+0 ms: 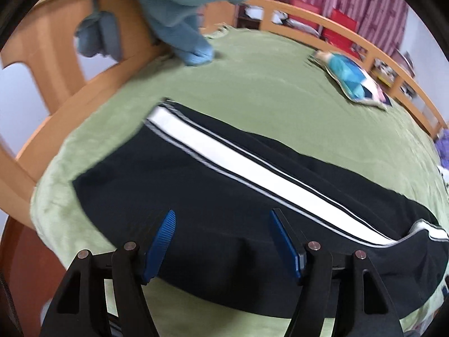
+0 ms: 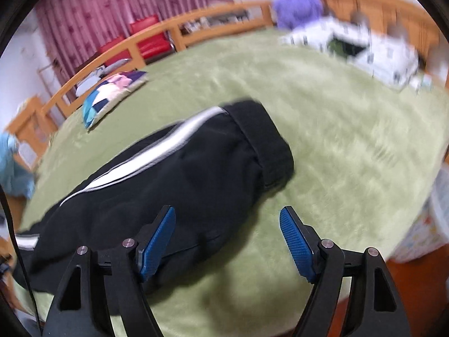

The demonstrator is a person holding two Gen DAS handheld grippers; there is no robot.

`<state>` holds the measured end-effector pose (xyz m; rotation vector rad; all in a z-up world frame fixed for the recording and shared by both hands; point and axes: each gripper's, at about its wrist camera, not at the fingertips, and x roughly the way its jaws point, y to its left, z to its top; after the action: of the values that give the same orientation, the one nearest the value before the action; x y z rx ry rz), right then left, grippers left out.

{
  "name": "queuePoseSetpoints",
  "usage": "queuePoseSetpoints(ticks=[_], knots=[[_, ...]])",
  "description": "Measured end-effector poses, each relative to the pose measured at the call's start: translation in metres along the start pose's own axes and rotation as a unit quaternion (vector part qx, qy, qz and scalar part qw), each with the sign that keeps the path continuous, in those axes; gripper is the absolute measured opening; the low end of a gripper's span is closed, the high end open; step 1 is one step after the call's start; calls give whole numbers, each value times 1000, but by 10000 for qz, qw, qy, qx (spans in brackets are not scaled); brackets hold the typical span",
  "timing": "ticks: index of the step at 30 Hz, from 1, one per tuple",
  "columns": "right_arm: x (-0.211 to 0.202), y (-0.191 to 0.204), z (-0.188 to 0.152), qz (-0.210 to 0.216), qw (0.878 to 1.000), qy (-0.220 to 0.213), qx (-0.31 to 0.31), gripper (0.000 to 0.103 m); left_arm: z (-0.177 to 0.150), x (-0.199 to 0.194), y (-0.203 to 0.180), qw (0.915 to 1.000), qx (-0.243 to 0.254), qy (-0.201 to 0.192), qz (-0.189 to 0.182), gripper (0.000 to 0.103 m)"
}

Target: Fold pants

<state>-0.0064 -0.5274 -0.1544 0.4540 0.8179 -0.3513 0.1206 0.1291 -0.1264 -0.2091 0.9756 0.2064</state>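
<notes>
Your left gripper (image 1: 221,219) hung open over the pants (image 1: 224,196); only your right gripper (image 2: 227,216), also open, showed their waistband (image 2: 266,140).

The pants (image 1: 224,205) are soft black cloth, matt, with a smooth white stripe (image 1: 238,165) down the side. They lie on a bed cover (image 2: 336,129) of fuzzy green cloth that looks like short fur. The bed rail (image 1: 350,39) along the far edge is smooth, light wood with a slight shine. The left gripper (image 1: 223,243) and right gripper (image 2: 227,243) have matt black plastic arms, bumpy blue pads (image 2: 297,247) and small shiny metal pins (image 2: 327,243). A blue towel (image 1: 179,14) at the bed's corner looks fluffy.
</notes>
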Motion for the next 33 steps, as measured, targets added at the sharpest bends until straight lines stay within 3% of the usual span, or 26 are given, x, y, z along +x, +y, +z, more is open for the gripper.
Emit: queuePoseSetpoints(ticks=[4,7,9,10,12,16,18,19,20,22,24,28,30,33], knots=[[49,-27,17,401,9972,336,530,76,-8,-2,-35,9997,195,135,-48,67],[89,-40,27,865,9881,708,1058,80,-9,-4,-51,9995,308,93,65,67],[106,-42,30,1123,9815,775,1341,74,-8,-4,-58,9995,308,94,67,67],[106,-40,33,1061,9824,685,1379,58,-8,-4,-59,9995,303,102,66,67],[93,-31,41,946,9893,397,1039,37,-6,-5,-65,9995,291,130,34,67],[17,-43,61,1510,9840,-541,778,32,-5,-18,-68,9994,327,-28,-71,67],[4,-58,59,1321,9848,-759,834,33,-6,-24,-66,9992,373,-118,-84,67],[7,-64,55,1082,9880,-732,819,38,-6,-24,-65,9991,387,-122,-112,67],[20,-69,51,777,9935,-445,697,41,-7,-24,-63,9991,381,-96,-168,67],[56,-80,39,485,9950,558,669,45,-8,-21,-62,9989,367,-11,-274,67],[66,-83,23,209,9942,844,637,52,-8,-21,-60,9984,405,49,-399,67],[24,-55,16,-543,9977,376,-135,55,-4,-26,-57,9976,504,-40,-478,67],[2,-34,21,-528,9972,105,-513,55,-1,-27,-54,9974,460,-76,-556,67],[-13,22,34,-66,9923,-104,-1234,57,6,-18,-55,9965,441,36,-706,67]])
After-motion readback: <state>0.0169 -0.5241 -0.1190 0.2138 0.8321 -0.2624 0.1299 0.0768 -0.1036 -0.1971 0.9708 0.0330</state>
